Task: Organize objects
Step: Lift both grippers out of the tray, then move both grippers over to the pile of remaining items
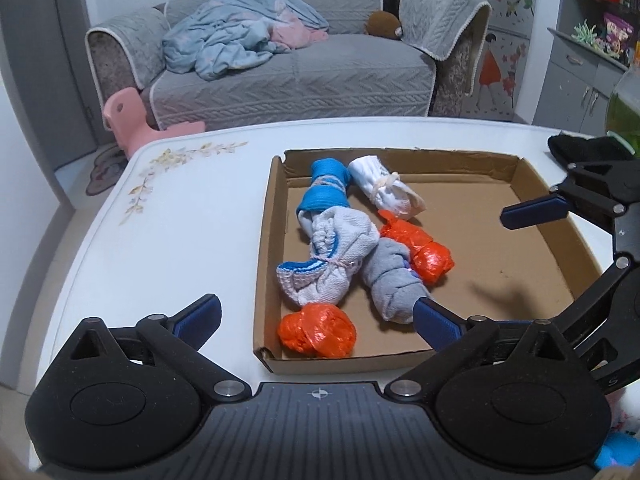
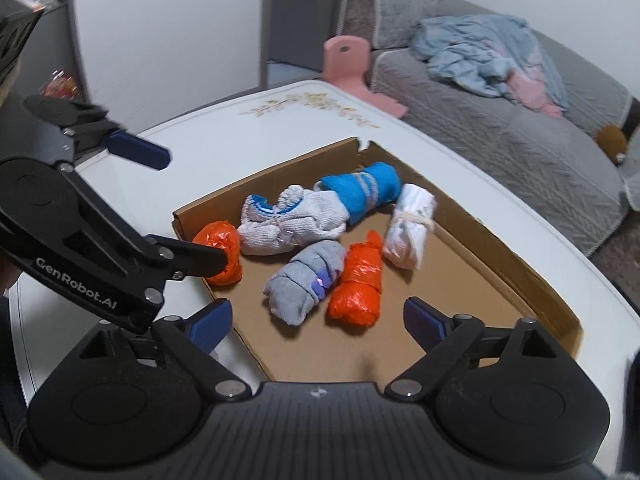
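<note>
A shallow cardboard tray (image 1: pixel 272 216) (image 2: pixel 500 256) lies on the white table. In it are a blue roll (image 1: pixel 326 190) (image 2: pixel 360 194), a white roll (image 1: pixel 384 188) (image 2: pixel 410 232), a pale towel bundle (image 1: pixel 332 256) (image 2: pixel 288 224), a grey roll (image 1: pixel 390 280) (image 2: pixel 304 280), an orange roll (image 1: pixel 424 252) (image 2: pixel 358 284) and an orange ball (image 1: pixel 318 330) (image 2: pixel 222 246). My left gripper (image 1: pixel 318 312) (image 2: pixel 192 212) hangs open over the tray's near left corner, holding nothing. My right gripper (image 2: pixel 318 312) (image 1: pixel 516 268) is open and empty above the tray's near right part.
The table (image 1: pixel 180 220) has a flower print at its far left corner. A black item (image 1: pixel 580 148) lies at its far right. Beyond stand a grey sofa (image 1: pixel 300 72) with a blue blanket, a pink chair (image 1: pixel 128 116) and grey cabinets (image 1: pixel 580 76).
</note>
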### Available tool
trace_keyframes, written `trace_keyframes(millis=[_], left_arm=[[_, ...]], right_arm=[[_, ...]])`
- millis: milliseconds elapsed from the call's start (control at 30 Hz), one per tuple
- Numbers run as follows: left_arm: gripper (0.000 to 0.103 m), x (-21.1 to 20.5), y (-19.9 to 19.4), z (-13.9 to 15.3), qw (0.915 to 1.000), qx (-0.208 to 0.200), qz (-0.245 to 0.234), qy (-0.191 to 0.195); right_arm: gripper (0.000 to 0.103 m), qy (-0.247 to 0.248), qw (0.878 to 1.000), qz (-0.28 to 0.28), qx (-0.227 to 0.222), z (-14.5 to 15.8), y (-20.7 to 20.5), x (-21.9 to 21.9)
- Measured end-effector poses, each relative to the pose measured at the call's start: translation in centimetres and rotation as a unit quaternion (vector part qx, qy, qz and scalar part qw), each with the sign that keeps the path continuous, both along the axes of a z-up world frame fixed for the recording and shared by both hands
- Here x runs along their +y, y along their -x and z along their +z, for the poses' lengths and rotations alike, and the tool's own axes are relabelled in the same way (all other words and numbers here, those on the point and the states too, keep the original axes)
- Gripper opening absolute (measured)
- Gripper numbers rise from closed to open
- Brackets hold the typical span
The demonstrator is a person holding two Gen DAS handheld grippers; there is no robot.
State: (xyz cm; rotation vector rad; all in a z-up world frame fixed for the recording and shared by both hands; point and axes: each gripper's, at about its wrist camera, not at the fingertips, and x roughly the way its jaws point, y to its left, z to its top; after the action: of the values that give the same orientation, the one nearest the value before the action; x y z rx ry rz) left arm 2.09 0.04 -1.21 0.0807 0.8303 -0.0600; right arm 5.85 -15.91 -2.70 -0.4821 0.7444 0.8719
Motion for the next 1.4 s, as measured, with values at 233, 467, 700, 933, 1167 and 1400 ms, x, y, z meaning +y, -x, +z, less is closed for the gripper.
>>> trace_keyframes(millis=[233, 467, 700, 933, 1167, 1400], left_arm=[[0.102, -0.9, 2.3, 1.0, 0.9999, -0.013, -0.008, 0.001], [0.102, -2.0, 5.7, 1.5, 0.9994, -0.029, -0.016, 0.012], [0.102, -3.4, 10.9, 0.1, 0.9983, -0.047, -0.019, 0.030], [0.102, -4.8, 15.3, -3.9, 0.9978, -0.048, -0.042, 0.018], [0.102, -4.1, 16.5, -5.4, 0.9967, -0.029, -0.063, 0.042], [0.102, -5.2, 17.7, -6.2, 0.9942, -0.027, -0.100, 0.031]], right_arm=[[0.102, -0.024, 0.999, -0.036, -0.010, 1.4, 1.8, -2.8], [0.102, -0.052, 0.996, -0.077, -0.016, 2.4, 4.9, -7.3], [0.102, -0.085, 0.989, -0.111, -0.049, 2.1, 10.2, -12.2], [0.101, -0.123, 0.990, -0.022, -0.067, -3.0, 16.6, -13.7], [0.096, -0.095, 0.992, 0.048, -0.071, -5.9, 16.3, -12.1], [0.073, -0.082, 0.992, 0.069, -0.064, -7.1, 14.1, -11.1]])
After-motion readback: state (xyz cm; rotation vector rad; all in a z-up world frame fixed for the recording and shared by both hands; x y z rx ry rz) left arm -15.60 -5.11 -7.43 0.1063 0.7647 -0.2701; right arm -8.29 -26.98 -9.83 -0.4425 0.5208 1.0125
